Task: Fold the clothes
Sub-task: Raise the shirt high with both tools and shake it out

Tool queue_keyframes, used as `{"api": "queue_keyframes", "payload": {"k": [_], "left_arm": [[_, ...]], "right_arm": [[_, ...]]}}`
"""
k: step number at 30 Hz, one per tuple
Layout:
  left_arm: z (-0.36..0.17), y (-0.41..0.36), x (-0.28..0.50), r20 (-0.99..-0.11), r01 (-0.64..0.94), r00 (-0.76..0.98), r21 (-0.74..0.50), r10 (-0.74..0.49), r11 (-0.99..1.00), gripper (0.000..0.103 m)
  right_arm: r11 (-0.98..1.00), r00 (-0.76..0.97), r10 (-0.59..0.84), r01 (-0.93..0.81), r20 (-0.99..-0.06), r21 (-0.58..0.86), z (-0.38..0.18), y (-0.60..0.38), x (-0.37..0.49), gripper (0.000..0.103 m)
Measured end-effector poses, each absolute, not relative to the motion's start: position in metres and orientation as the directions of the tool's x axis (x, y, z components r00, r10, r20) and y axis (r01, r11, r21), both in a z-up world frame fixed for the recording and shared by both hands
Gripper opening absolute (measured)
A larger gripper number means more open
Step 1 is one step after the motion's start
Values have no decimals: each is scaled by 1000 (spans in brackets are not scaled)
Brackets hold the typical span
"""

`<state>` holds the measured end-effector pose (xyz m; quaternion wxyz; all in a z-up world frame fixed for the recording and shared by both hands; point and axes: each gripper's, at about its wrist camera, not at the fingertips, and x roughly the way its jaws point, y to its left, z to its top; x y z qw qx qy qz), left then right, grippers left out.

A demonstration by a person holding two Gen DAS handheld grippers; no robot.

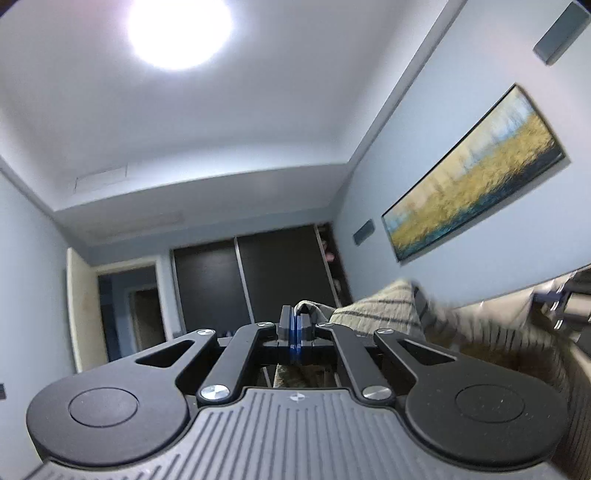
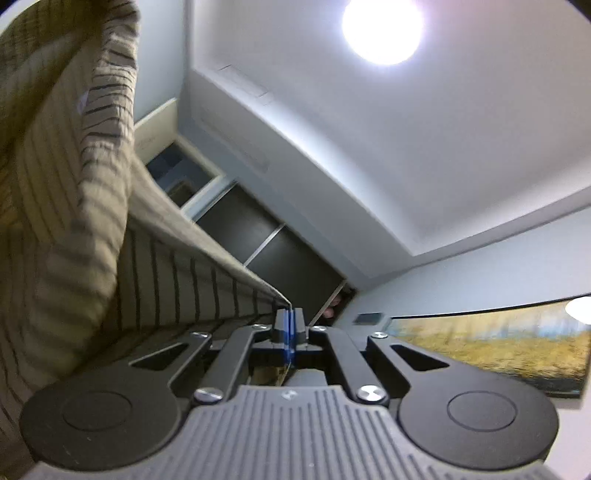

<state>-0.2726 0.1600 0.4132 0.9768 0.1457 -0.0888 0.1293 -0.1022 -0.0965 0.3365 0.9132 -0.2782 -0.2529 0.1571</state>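
Observation:
A beige garment with thin dark stripes (image 1: 388, 314) is lifted into the air between both grippers. My left gripper (image 1: 294, 317) is shut on one edge of it; the cloth bunches at the fingertips and stretches away to the right. In the right wrist view the same striped garment (image 2: 74, 221) fills the left side and hangs in folds. Its taut edge runs down to my right gripper (image 2: 290, 317), which is shut on it. Both grippers point up toward the ceiling. The other gripper (image 1: 569, 302) shows blurred at the right edge of the left wrist view.
A round ceiling lamp (image 1: 180, 26) glares overhead. A framed yellow and blue painting (image 1: 476, 173) hangs on the pale blue wall. Dark sliding wardrobe doors (image 1: 258, 273) stand at the far end, with an open doorway (image 1: 125, 310) to their left.

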Motion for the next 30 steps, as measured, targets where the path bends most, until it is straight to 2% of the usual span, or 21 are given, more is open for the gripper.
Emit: {"api": "queue_keyframes", "payload": {"k": [5,9,15,23,27,30], "left_arm": [[383,151,-264,116,-195,979,313,166,930,0],[378,154,-272,109,-188,981,285,163,940,0],[389,163,-316,189,-204,969,253,158,946,0],[407,135,-364,388,-240,912,251,129,938,0],[417,125,-369,430,-236,896,259,107,937,0],[419,124,-356,408,-232,907,268,108,935,0]], "right_arm": [[885,812,295,-34,503,-465,362,-127,-110,1],[871,786,312,-12,534,-491,371,-129,-127,1],[863,741,323,25,589,-505,363,-140,-156,1],[892,665,295,65,686,-447,367,-160,-196,1],[906,649,283,62,707,-420,376,-168,-202,1],[909,661,283,46,695,-414,380,-166,-192,1]]}}
